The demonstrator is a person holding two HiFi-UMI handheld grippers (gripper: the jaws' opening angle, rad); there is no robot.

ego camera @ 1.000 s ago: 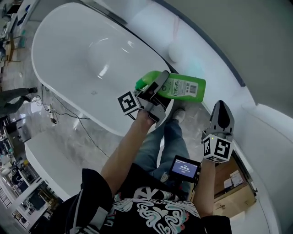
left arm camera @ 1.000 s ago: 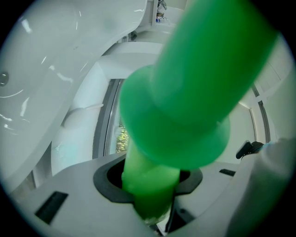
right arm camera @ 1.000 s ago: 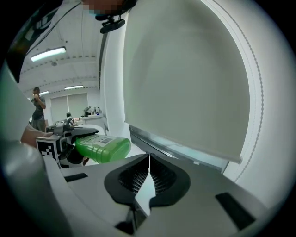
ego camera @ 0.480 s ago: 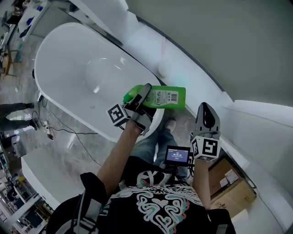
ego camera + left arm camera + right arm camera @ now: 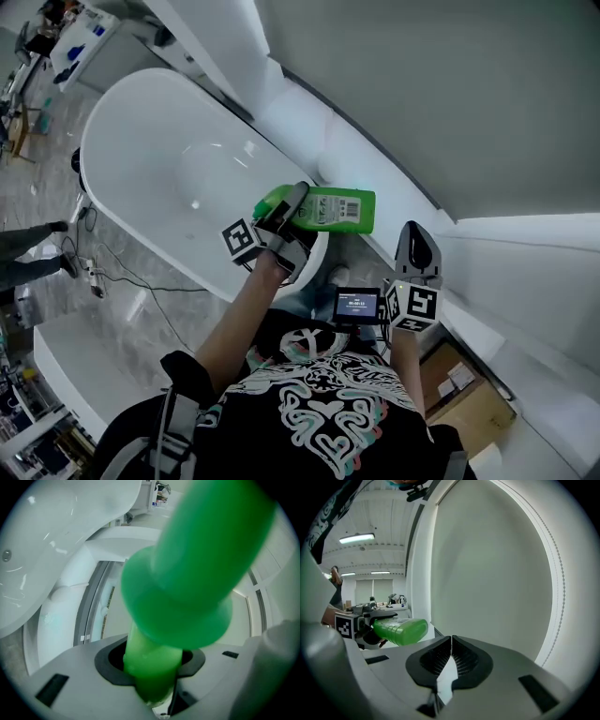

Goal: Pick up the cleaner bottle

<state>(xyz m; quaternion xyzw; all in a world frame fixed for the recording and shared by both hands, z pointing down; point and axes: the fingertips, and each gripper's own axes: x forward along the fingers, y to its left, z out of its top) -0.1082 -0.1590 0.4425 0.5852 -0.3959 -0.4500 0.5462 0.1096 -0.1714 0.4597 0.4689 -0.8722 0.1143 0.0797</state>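
The green cleaner bottle (image 5: 328, 208) lies level in the air over the tub's near end, its label facing up. My left gripper (image 5: 289, 214) is shut on its neck end. In the left gripper view the bottle (image 5: 201, 559) fills the frame and runs down between the jaws. My right gripper (image 5: 416, 246) hangs to the right of the bottle, apart from it. In the right gripper view its jaws (image 5: 451, 660) are shut with nothing between them. That view also shows the bottle (image 5: 401, 630) at left.
A white oval bathtub (image 5: 141, 141) lies at the left under a curved white ledge (image 5: 309, 122). A small screen (image 5: 357, 305) hangs at my chest. A cardboard box (image 5: 469, 403) stands at lower right. Cables (image 5: 141, 281) and someone's legs (image 5: 28, 239) are on the floor at left.
Both grippers have come down and closer to my body. The bottle stays level in the left gripper. The head view has swung, so more of the wall shows.
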